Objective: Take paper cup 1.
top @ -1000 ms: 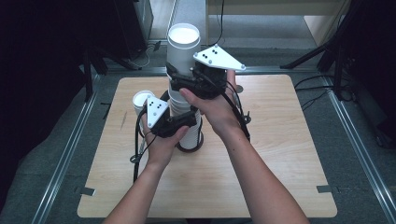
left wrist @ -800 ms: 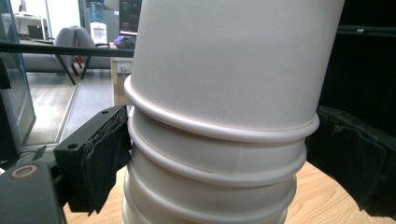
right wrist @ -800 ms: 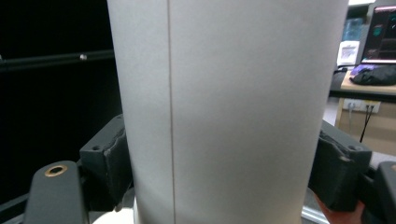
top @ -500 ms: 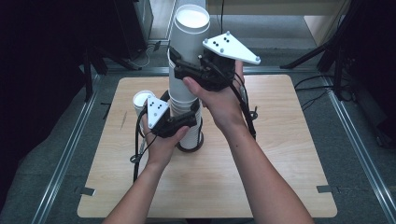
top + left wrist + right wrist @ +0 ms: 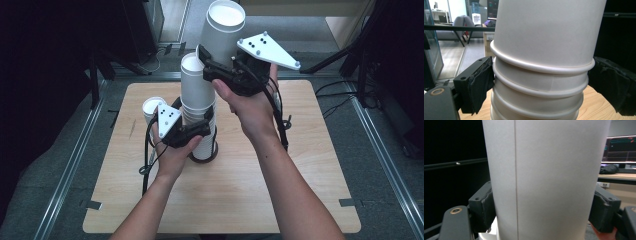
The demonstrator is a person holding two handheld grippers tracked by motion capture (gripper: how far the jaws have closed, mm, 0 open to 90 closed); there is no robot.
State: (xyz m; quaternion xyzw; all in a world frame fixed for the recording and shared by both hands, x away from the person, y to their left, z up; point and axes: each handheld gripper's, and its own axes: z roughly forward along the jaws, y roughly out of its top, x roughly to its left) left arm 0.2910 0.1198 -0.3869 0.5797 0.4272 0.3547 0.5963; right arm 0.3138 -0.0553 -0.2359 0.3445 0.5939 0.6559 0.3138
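White cup (image 5: pixel 223 27) clamped in right gripper (image 5: pixel 220 70); left gripper (image 5: pixel 202 131) clamps stack (image 5: pixel 197 95).

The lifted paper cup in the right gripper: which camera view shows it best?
The high view: there the lifted cup shows with its open rim, held by the right gripper above the stack of cups. The right gripper view gives a close blank wall and seam between the jaws. In the left gripper view I cannot tell it apart.

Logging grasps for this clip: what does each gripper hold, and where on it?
The right gripper clamps the lifted top cup by its side wall. The left gripper grips the cup stack low down, around its rims.
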